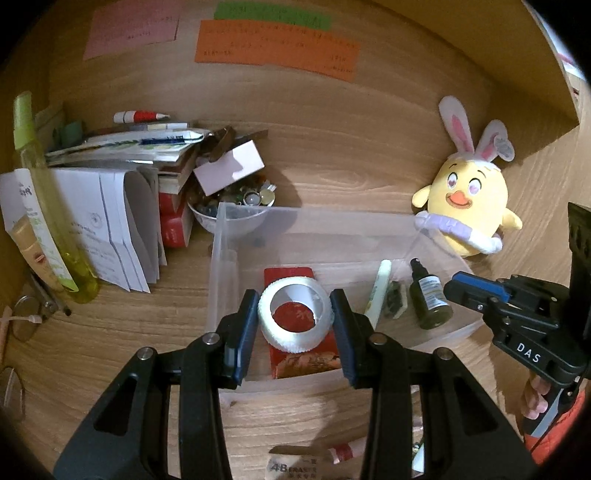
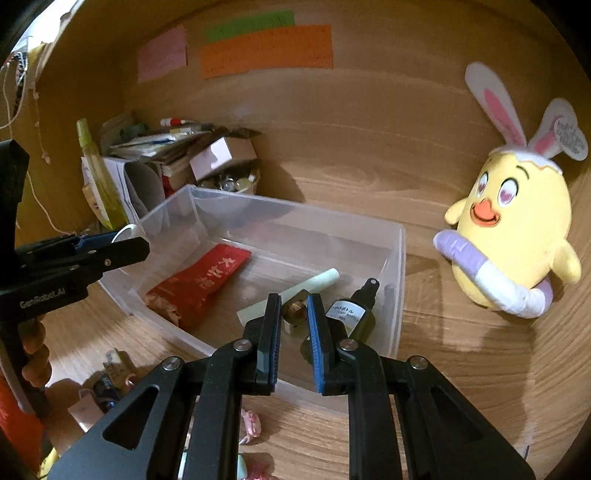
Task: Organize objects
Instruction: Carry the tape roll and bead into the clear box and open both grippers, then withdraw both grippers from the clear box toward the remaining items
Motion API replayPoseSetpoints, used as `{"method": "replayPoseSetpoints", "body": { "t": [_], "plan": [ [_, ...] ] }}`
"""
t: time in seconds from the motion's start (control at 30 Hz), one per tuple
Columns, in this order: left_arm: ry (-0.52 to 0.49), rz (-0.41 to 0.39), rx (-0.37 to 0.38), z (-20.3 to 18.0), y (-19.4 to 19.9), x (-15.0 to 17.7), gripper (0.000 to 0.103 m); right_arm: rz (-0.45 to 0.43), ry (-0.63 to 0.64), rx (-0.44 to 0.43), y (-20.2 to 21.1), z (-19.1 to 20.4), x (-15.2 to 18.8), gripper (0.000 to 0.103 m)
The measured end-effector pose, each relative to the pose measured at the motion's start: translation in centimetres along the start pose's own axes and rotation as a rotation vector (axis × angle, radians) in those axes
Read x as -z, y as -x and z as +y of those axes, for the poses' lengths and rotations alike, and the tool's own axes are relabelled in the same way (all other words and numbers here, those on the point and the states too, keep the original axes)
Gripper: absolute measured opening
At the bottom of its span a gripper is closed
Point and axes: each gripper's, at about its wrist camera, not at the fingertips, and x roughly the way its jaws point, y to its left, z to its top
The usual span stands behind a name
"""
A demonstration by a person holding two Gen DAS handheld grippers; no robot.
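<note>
At the far left of the table (image 1: 332,155) a green spray bottle (image 1: 44,206) stands upright against folded white papers (image 1: 110,229). Beside them a heap of booklets (image 1: 147,147) carries a red-and-white pen (image 1: 140,117), and a small white box (image 1: 229,166) tilts over a bowl (image 1: 229,214) full of small trinkets. On the wooden wall behind are a pink note (image 1: 133,31), a green note (image 1: 273,16) and an orange note (image 1: 277,48).

In the middle stands a clear bin (image 1: 317,221). The left gripper (image 1: 295,317) holds a tape roll (image 1: 295,317) over the bin's near-left part, its jaws clamped on the roll's two sides, the roll's hole facing the camera. Directly beneath the roll a red packet (image 2: 199,284) lies flat on the bin floor. To the right of it in the bin lie a pale green stick (image 2: 306,290), a small dark lumpy item (image 1: 393,302) and a dark spray vial (image 2: 356,310) with a white label, all on their sides.

The right gripper (image 2: 293,332) hangs over the bin's near-right part, above the small lumpy item, its jaws drawn almost together with nothing between the pads. A hand (image 1: 535,398) grips its handle.

At the far right, outside the bin, a yellow chick plush (image 2: 513,221) with rabbit ears leans by the wall.
</note>
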Motion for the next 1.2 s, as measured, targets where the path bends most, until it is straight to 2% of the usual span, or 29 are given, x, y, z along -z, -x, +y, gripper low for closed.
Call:
{"method": "replayPoseSetpoints", "body": {
  "t": [0.7,0.77,0.8,0.87,0.93,1.0,1.1,1.17,1.2],
  "plan": [
    [-0.054,0.048,0.005,-1.0,-1.9,0.7,0.039,0.049,-0.017,-0.011,-1.9,-0.1,0.0,0.013],
    [-0.051,0.055,0.017,-1.0,-1.8,0.7,0.043,0.054,-0.018,-0.017,-1.8,-0.1,0.0,0.013],
    [-0.046,0.057,0.024,-0.9,-1.7,0.6,0.047,0.057,-0.02,-0.024,-1.8,-0.1,0.0,0.015],
    [-0.041,0.056,0.025,-0.9,-1.4,0.6,0.053,0.06,-0.023,-0.032,-1.6,0.0,0.0,0.029],
    [-0.04,0.053,0.026,-1.0,-1.1,0.6,0.053,0.049,-0.017,-0.019,-1.2,0.2,0.1,0.036],
    [-0.039,0.051,0.03,-1.0,-0.7,0.6,0.054,0.044,-0.009,-0.015,-0.8,0.4,0.1,0.036],
    [-0.042,0.037,0.022,-1.1,0.3,0.8,0.064,0.03,0.003,-0.017,0.1,0.8,0.2,0.039],
    [-0.052,0.023,0.011,-1.2,1.1,0.9,0.065,0.018,0.013,-0.009,0.8,1.0,0.4,0.048],
    [-0.057,0.018,0.006,-1.3,1.4,1.0,0.065,0.011,0.019,-0.008,1.2,1.2,0.5,0.048]
  ]
}}
